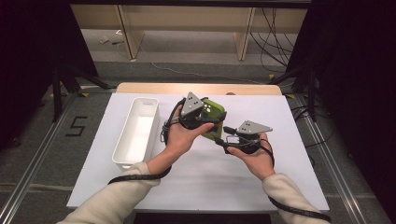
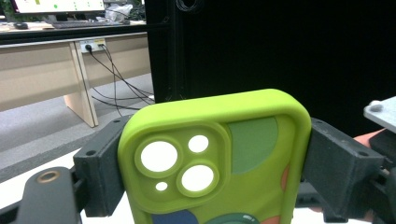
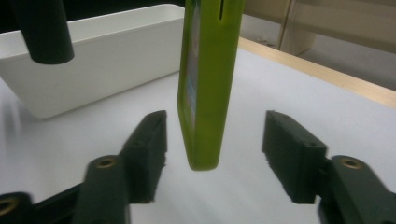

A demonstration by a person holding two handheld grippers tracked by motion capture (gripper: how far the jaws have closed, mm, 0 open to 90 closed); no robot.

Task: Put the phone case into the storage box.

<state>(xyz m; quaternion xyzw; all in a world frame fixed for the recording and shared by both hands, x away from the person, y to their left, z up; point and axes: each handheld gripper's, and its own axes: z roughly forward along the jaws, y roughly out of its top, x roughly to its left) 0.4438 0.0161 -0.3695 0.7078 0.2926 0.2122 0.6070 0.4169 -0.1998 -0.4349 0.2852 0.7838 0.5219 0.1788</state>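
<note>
White tabletop [image 1: 201, 186] below: my right gripper [image 3: 212, 140] spreads wide around the lime phone case [image 2: 219, 154], not yet closed; my left gripper [image 2: 215, 163] clamps it aloft. Beyond, the white bin [image 1: 135, 133] waits empty; handover looks half done.

Above the white table [image 1: 201, 182], the left gripper [image 1: 205, 122] clamps a green phone case [image 1: 213, 116]; the right gripper [image 1: 223, 138] sits just beside it, near a white bin [image 1: 122, 149].

left hand-held gripper [image 1: 205, 122]: jaws clamped on phone case [image 2: 215, 158] | right hand-held gripper [image 3: 212, 140]: jaws spread, straddling the case's lower edge, no contact
</note>
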